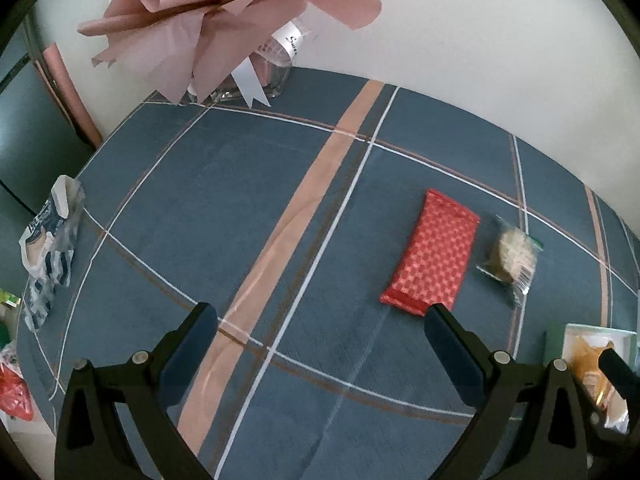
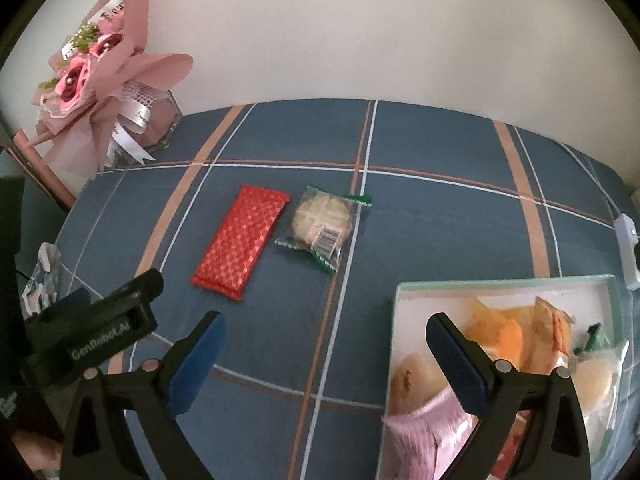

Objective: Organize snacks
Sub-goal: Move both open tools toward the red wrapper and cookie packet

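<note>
A red patterned snack packet (image 1: 431, 251) lies flat on the blue plaid tablecloth; it also shows in the right wrist view (image 2: 240, 241). A clear-wrapped round biscuit (image 1: 513, 257) lies just right of it, also in the right wrist view (image 2: 321, 221). A pale green box (image 2: 404, 292) at the right holds several snacks, orange, pink and pale packets. My left gripper (image 1: 320, 340) is open and empty, hovering just short of the red packet. My right gripper (image 2: 324, 352) is open and empty, its right finger (image 2: 456, 360) over the box's left part.
A pink wrapped bouquet in a glass vase (image 2: 120, 92) stands at the table's back left. A crumpled blue-white bag (image 1: 50, 248) lies at the left edge, red wrappers (image 1: 14, 394) below it. A white device (image 2: 628, 248) lies at the right edge. The left gripper's body (image 2: 92, 328) shows at left.
</note>
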The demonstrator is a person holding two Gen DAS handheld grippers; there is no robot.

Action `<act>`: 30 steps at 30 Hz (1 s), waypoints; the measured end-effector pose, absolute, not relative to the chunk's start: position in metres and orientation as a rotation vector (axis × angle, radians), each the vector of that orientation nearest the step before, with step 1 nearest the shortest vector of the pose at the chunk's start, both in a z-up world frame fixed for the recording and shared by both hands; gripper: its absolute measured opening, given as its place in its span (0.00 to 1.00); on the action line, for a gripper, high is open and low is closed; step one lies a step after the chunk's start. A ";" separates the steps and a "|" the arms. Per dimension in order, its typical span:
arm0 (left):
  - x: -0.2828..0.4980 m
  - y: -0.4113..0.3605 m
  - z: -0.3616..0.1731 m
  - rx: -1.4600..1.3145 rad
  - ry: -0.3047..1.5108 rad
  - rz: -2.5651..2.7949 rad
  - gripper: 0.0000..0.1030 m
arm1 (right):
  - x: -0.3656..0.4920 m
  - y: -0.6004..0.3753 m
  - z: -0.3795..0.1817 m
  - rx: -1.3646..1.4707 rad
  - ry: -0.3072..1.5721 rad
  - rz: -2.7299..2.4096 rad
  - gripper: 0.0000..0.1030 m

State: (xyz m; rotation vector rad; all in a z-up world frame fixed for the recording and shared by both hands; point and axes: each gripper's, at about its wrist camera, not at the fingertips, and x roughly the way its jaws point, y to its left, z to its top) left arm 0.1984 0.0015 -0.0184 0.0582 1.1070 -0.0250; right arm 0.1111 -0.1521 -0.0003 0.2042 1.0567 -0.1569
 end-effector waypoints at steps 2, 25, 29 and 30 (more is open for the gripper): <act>0.202 0.003 -0.021 0.038 1.107 -0.026 1.00 | 0.117 -0.153 0.000 0.190 1.056 -0.167 0.97; 0.231 -0.021 -0.049 0.023 1.089 -0.099 0.99 | 0.185 -0.180 -0.025 0.238 1.154 -0.178 0.83; 0.233 -0.024 -0.054 0.031 1.093 -0.112 0.99 | 0.195 -0.185 -0.030 0.273 1.173 -0.175 0.82; 0.233 -0.026 -0.055 0.035 1.093 -0.114 0.99 | 0.198 -0.186 -0.031 0.279 1.178 -0.175 0.82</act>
